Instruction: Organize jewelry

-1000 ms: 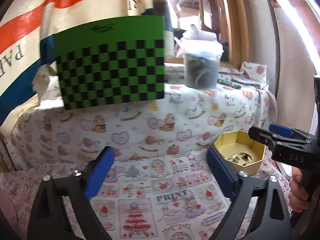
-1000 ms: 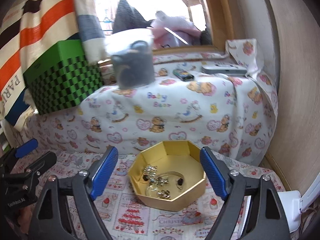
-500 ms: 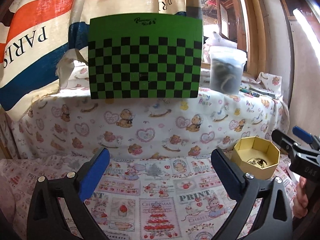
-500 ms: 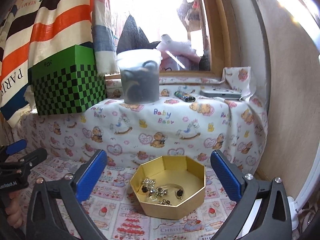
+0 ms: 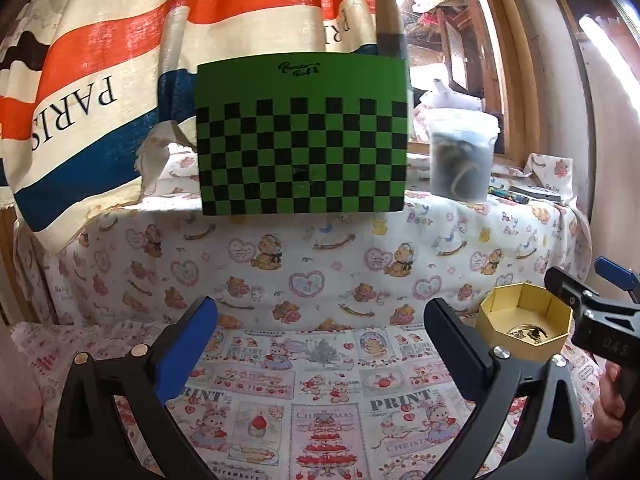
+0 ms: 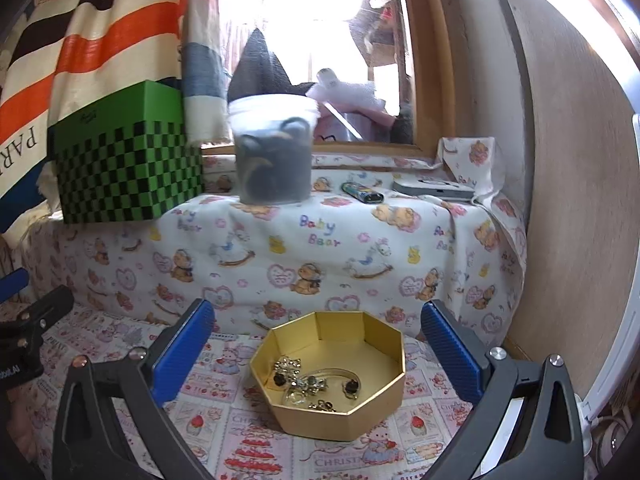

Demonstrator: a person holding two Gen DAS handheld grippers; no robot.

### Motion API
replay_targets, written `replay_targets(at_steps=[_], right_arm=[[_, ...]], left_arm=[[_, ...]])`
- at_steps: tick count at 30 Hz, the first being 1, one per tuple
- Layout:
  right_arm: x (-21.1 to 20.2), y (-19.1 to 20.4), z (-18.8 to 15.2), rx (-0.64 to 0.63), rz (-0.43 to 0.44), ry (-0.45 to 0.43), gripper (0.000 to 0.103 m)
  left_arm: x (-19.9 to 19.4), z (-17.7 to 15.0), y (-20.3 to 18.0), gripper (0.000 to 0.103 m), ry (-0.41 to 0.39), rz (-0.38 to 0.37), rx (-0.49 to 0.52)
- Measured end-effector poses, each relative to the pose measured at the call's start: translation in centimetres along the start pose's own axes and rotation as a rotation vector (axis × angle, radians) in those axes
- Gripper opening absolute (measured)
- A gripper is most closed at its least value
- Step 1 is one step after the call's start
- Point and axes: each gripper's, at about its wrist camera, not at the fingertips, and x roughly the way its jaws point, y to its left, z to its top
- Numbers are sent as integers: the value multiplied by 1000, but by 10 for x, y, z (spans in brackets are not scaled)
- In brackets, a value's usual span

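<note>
A: While I look along the right gripper [image 6: 316, 344], I see its jaws spread wide with nothing clamped; the gold tray [image 6: 340, 414] sits on the printed cloth [image 6: 224, 412] just ahead, framed between the blue pads [image 6: 180, 356].

B: And the jewelry?

A: It lies in a small heap [image 6: 308, 384] on the tray floor, toward the near left side: shiny pieces, a few dark beads, a curved clear band. I cannot tell the pieces apart beyond that.

B: What about my left side?

A: The left gripper [image 5: 320, 348] is also spread wide and empty, over bare cloth [image 5: 320, 400]. From that view the tray [image 5: 524, 332] is off to the right, beyond the right pad, and the right gripper [image 5: 592, 312] shows at the edge, just beside the tray, with a hand [image 5: 608, 404] below it.

B: Anything behind?

A: A raised ledge draped in bear-print fabric [image 6: 304, 248]. On it stand a green checkered box [image 5: 302, 136] at the left, a cloudy tub [image 6: 274, 148] with dark contents beside it, then a lighter [image 6: 362, 193] and a flat grey device [image 6: 434, 189] to the right. A striped cloth [image 5: 100, 64] hangs behind the box.
</note>
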Motion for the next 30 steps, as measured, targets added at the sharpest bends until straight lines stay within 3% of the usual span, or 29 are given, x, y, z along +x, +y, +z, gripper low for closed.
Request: replay_targets(at_steps=[8,15,30], right_arm=[[-2,4,0,-11,26,3,103],[1,2,-1,-16,45,21,103],[1,2,-1,-20,51,25,103]], left_arm=[[1,0,-8,102,11,-7,43],[-2,0,-2,103,8,10,6],[-5,-2,-8,103,16,-3,24]])
